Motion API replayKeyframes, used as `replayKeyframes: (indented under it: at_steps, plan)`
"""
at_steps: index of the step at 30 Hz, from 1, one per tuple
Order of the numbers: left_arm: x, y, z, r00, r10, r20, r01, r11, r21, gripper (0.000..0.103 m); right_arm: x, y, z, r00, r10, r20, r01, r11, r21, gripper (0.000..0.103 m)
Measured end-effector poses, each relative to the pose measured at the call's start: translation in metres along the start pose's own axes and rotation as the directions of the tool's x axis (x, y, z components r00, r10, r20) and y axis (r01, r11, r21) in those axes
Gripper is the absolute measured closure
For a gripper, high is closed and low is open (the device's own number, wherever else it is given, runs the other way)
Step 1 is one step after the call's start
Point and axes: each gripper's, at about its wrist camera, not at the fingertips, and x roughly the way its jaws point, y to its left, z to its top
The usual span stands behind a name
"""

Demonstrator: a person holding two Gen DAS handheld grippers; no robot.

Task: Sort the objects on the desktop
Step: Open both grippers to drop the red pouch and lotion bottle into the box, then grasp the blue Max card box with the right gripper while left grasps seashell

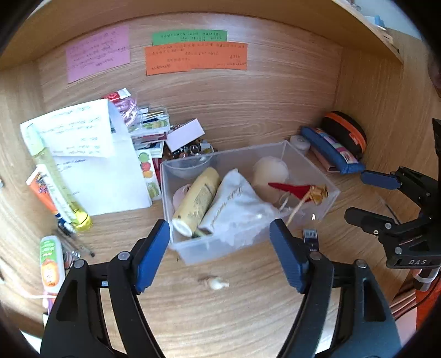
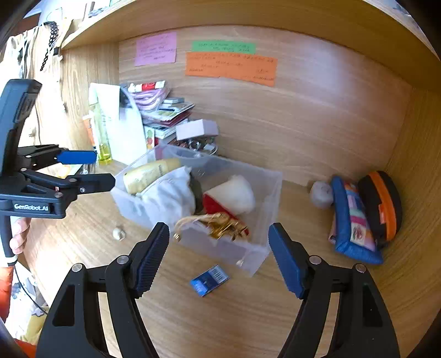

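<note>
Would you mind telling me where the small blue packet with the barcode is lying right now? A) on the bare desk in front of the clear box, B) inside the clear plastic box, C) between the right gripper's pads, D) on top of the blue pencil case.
A: in the right wrist view the small blue packet lies flat on the wooden desk, just in front of the clear plastic box and outside it, ahead of the open right gripper.

We face a light wood-grain tabletop [image 1: 248, 297] set in an alcove: a matching back panel [image 2: 303, 110], side panels and a shelf [image 2: 220, 13] overhead, brightly lit.
</note>
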Motion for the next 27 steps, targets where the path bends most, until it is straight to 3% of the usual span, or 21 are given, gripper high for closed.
replayKeyframes:
  at_steps: [7, 20, 25, 27]
  plan:
    - [-0.01, 0.0, -0.028, 0.999, 0.038, -0.006, -0.038, 0.999, -0.001, 0.017, 0.001, 0.008, -0.024, 0.999, 0.016, -0.037, -0.014, 0.999, 0.041, 0.028]
    - [0.056, 0.016, -0.076, 0.98, 0.034, -0.194, -0.044, 0.998, -0.047, 0.017, 0.039, 0.009, -0.076, 0.981, 0.026, -0.19, -0.014, 0.998, 0.066, 0.026]
    - [0.069, 0.013, -0.075, 0.978, 0.025, -0.206, -0.034, 0.999, -0.04, 0.019, 0.054, 0.008, -0.077, 0.976, 0.033, -0.216, -0.021, 0.998, 0.057, 0.026]
    - [0.074, 0.013, -0.074, 0.976, 0.027, -0.215, -0.035, 0.999, -0.035, 0.027, 0.061, 0.009, -0.075, 0.974, 0.03, -0.225, -0.02, 0.999, 0.047, 0.026]
